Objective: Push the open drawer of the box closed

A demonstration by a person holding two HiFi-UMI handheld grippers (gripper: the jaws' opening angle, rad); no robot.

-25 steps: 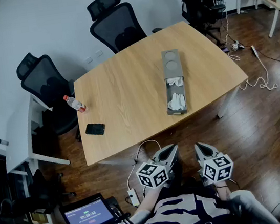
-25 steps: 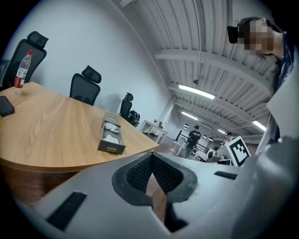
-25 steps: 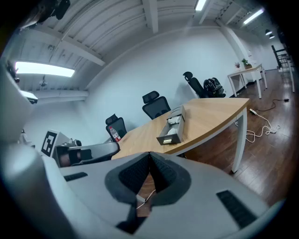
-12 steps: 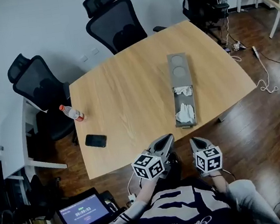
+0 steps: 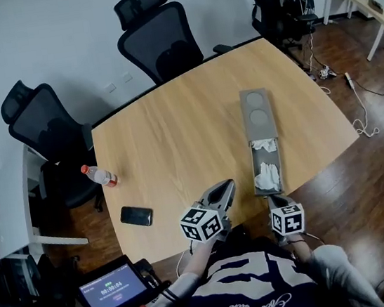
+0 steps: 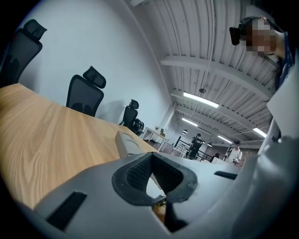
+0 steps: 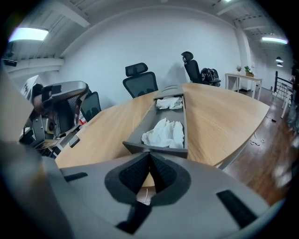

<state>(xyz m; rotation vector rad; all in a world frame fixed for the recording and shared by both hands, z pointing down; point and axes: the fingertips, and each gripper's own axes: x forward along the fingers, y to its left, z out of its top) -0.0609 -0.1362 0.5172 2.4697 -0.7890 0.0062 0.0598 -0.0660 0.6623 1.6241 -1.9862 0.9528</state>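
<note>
At lower right of the head view, by the bench (image 5: 176,144) edge, I am squaring the right gripper (image 5: 275,203), jaws together and empty as on the left gripper (image 5: 225,188), behind the open drawer (image 5: 266,174), judging a centred, straight push into the box (image 5: 257,110) safest.
</note>
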